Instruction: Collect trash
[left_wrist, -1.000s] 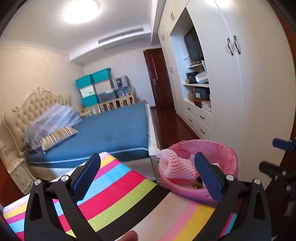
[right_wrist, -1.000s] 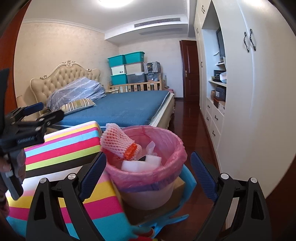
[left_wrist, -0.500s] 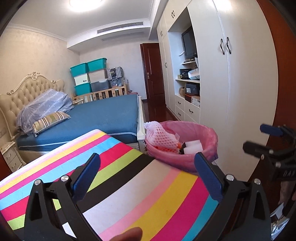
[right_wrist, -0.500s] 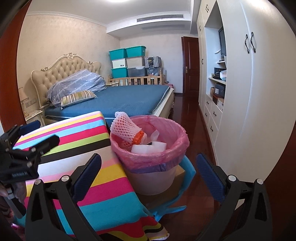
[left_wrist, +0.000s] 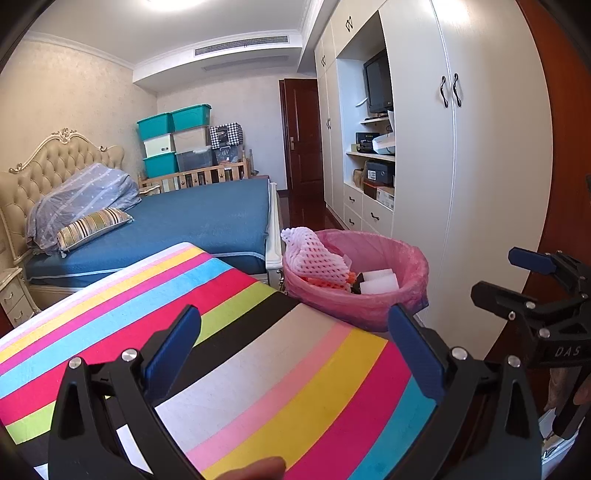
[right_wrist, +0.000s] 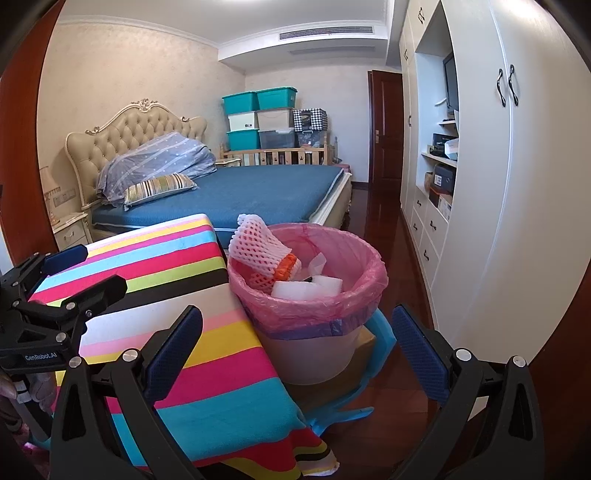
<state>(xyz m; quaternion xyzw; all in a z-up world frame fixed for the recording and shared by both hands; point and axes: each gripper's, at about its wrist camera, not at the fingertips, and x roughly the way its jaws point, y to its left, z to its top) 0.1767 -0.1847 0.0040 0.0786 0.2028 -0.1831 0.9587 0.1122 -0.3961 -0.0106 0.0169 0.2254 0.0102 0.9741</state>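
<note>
Both grippers empty, spread wide over striped tablecloth (left_wrist: 258, 354).
Pink-lined trash bin (right_wrist: 314, 295) ahead-right of left gripper (left_wrist: 295, 354); right gripper (right_wrist: 299, 354) nearer, bin dead ahead.

The tablecloth (left_wrist: 258, 369) has stripes of pink, yellow, blue, red, green, black and white. The bin liner (right_wrist: 354, 254) is pink, and the foam net (right_wrist: 258, 243) inside is white. The bed cover (right_wrist: 266, 192) is dark blue; the storage boxes (right_wrist: 258, 101) are teal.

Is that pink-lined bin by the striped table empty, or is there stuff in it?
Not empty. The bin holds a white foam net sleeve poking above its rim, plus white foam blocks.
</note>
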